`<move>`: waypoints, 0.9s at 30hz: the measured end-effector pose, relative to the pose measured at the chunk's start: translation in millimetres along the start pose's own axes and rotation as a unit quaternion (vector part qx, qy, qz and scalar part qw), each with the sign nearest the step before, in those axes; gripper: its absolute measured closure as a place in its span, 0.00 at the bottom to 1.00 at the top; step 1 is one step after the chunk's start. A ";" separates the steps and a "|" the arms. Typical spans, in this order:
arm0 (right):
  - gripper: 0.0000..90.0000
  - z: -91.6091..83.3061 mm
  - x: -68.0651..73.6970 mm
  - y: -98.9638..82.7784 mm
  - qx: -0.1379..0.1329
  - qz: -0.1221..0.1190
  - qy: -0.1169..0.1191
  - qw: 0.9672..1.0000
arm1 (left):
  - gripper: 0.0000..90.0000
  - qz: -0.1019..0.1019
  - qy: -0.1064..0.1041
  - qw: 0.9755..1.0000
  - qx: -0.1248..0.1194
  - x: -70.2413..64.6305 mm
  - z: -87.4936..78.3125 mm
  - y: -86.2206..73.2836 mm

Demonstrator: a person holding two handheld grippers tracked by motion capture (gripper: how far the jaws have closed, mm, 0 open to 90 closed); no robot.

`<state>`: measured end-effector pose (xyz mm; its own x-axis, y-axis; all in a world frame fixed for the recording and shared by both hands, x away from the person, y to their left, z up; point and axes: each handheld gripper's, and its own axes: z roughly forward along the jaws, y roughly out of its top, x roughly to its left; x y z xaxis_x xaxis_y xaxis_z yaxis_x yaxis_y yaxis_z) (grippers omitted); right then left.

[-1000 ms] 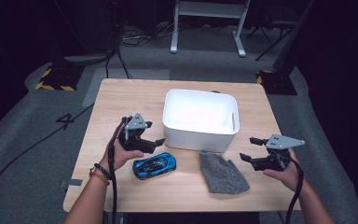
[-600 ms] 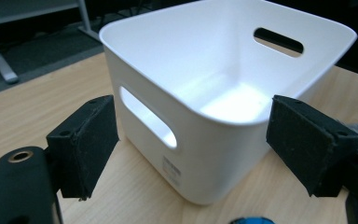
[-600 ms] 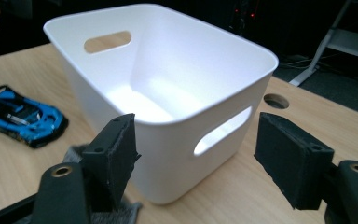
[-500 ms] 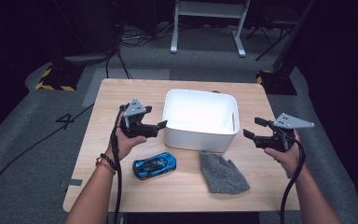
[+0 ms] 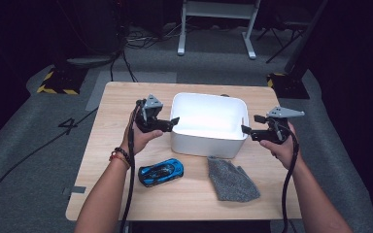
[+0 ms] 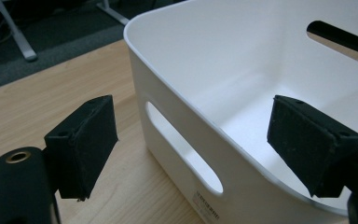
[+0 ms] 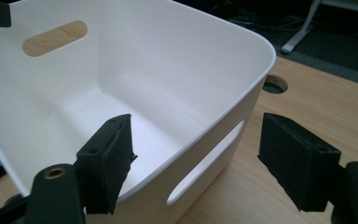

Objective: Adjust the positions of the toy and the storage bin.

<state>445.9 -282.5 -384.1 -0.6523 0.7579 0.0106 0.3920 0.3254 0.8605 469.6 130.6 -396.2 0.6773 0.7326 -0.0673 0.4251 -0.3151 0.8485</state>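
Observation:
A white plastic bin (image 5: 209, 124) with slot handles stands mid-table, nothing inside it. My left gripper (image 5: 175, 121) is at the bin's left end and is open. In the left gripper view my left gripper (image 6: 196, 140) straddles the bin's wall (image 6: 177, 107), one jaw outside, one inside, pads clear of it. My right gripper (image 5: 246, 130) is at the bin's right end. Seen in its own view, my right gripper (image 7: 200, 158) straddles that wall (image 7: 223, 107) without touching it; its jaws have just been opening.
A blue toy car (image 5: 161, 172) lies on the wooden table (image 5: 121, 111) in front of the bin's left half. A grey cloth (image 5: 232, 179) lies in front of its right half. A round cable hole (image 7: 275, 85) sits in the tabletop past the bin's corner.
Both hands have moved away from the near side, up to the bin's two ends, and each gripper's jaws now straddle a wall. Car, cloth and bin have stayed put.

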 end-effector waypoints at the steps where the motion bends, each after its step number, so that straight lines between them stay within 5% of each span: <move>1: 0.29 4.1 -1.5 0.5 0.007 0.007 0.001 1.000 | 0.18 0.003 0.002 1.000 0.008 1.4 2.0 -0.2; 3: 0.29 9.8 -3.3 1.3 0.018 0.012 0.000 1.000 | 0.18 -0.011 -0.009 1.000 0.016 5.3 7.5 0.3; 5: 0.28 16.6 -4.1 2.3 0.030 0.014 0.007 0.999 | 0.18 -0.002 -0.007 1.000 0.026 6.4 11.9 1.4; 9: 0.30 28.6 -1.5 3.3 0.058 0.012 0.016 0.998 | 0.27 0.004 -0.053 0.997 0.056 2.5 22.2 6.3; 12: 0.26 33.6 2.4 3.2 0.067 0.009 0.017 0.998 | 0.25 0.024 -0.044 0.996 0.078 -4.4 26.3 10.4; 22: 0.25 33.4 7.4 4.2 0.091 -0.003 0.014 0.996 | 0.24 0.010 -0.050 0.995 0.088 -9.8 21.2 6.4; 27: 0.24 28.3 14.9 2.0 0.100 -0.007 0.022 0.995 | 0.22 0.023 -0.046 0.993 0.101 -19.4 10.9 2.0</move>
<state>455.4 -254.5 -396.6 -0.6838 0.7292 0.0252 0.5009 0.4441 0.7429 463.9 109.2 -398.9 0.7475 0.6586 -0.0868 0.4980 -0.4691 0.7293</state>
